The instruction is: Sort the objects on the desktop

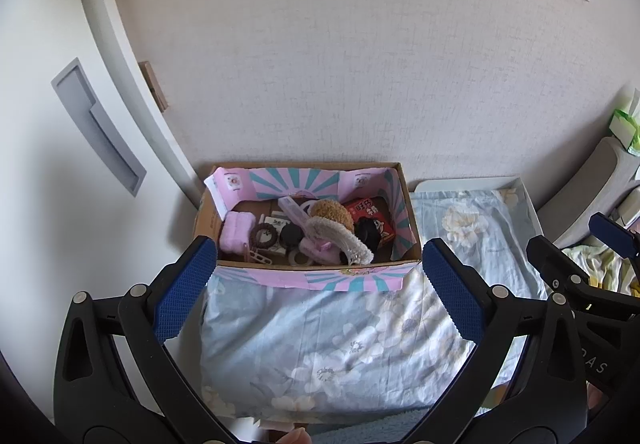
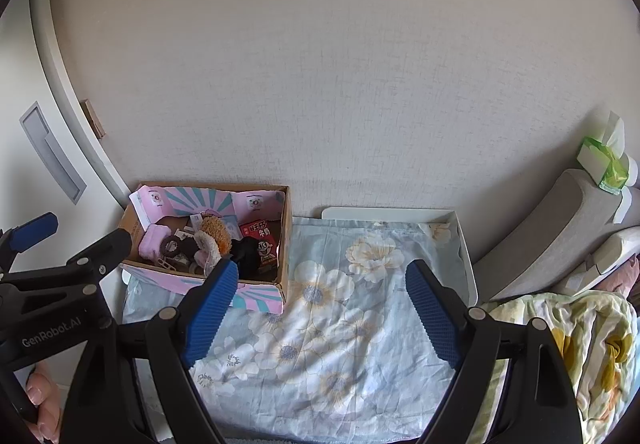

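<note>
Two handheld grippers hover side by side above a table draped in a flowered cloth (image 2: pixel 320 324), both aimed at the wall. The left gripper (image 1: pixel 316 284) is spread wide with nothing between its blue pads, framing a cardboard box (image 1: pixel 316 264) that sits on the cloth at the table's back left corner, against the wall. The box holds small items: a pink towel (image 1: pixel 236 232), a brown hair tie (image 1: pixel 266 234), a red carton (image 1: pixel 370 220). The right gripper (image 2: pixel 322 308) is likewise wide open and empty, over bare cloth just right of the box.
</note>
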A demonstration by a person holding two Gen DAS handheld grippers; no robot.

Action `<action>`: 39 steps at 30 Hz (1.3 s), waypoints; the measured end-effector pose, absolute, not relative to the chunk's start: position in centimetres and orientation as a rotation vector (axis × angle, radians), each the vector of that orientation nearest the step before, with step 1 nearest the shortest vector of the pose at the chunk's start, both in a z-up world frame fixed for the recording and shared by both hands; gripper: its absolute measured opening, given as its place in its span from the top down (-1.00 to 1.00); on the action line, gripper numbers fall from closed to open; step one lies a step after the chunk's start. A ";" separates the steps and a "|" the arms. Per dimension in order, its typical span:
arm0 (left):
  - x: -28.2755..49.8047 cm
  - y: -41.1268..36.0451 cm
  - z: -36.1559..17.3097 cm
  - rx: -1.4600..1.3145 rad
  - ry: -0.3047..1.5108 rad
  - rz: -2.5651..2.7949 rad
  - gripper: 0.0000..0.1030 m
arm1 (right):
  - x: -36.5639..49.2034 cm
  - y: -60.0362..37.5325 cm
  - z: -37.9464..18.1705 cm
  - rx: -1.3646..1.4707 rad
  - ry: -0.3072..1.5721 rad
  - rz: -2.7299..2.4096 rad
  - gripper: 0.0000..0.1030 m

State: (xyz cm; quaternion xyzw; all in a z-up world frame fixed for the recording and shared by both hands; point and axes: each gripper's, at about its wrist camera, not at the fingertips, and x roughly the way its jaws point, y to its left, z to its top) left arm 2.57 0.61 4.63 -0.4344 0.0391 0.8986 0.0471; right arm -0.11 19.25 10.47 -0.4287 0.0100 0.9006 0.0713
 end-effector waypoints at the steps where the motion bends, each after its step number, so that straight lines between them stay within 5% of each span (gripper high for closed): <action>1: 2.7 0.6 4.6 -1.326 0.120 2.742 -0.99 | -0.2 19.3 10.5 -1.290 0.028 2.710 -0.62; 39: 4.2 0.8 5.4 -1.216 0.192 2.795 -0.99 | 0.9 19.2 11.2 -1.297 0.017 2.709 -0.62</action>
